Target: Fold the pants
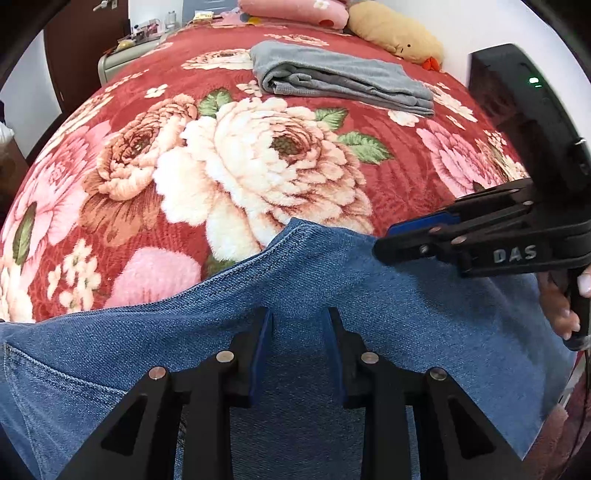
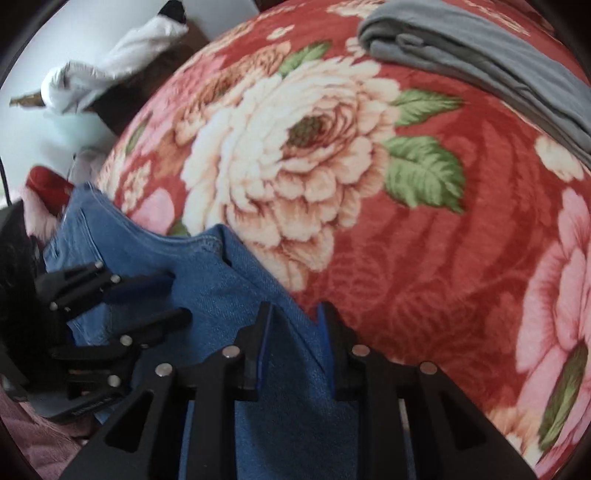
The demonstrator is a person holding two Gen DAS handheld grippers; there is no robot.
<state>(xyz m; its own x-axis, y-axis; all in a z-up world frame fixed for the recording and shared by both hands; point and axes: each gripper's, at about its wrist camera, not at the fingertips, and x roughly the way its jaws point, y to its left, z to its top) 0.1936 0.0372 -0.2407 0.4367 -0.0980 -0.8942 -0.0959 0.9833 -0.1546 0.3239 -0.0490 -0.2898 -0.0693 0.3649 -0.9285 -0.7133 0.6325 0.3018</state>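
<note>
Blue denim pants (image 1: 332,280) spread along the near edge of a bed, on top of a red floral blanket (image 1: 258,166) with big cream and pink roses. Seamed edge of the denim peaking up near the middle of the left wrist view, back pocket stitching showing at lower left.

Left hand-held gripper (image 1: 298,347) pointing steeply down over the denim, jaws parted a little, blue pads either side of a flat stretch of fabric. Can't tell for sure if anything is pinched, looks more like resting just above the cloth.

Right hand-held gripper (image 2: 293,347) also tipped down, over the corner of the pants right where denim meets blanket. Jaws slightly apart, fabric sitting between them but the pads not pressing on it. Same gripper visible from the side in the left view (image 1: 388,242), with fingertips of a hand (image 1: 565,310) wrapped round its handle.

Further back on the bed: a folded grey garment (image 1: 340,79), well apart from the pants, plus a pink pillow (image 1: 295,11) and a yellow plush toy (image 1: 395,33) near the wall.
</note>
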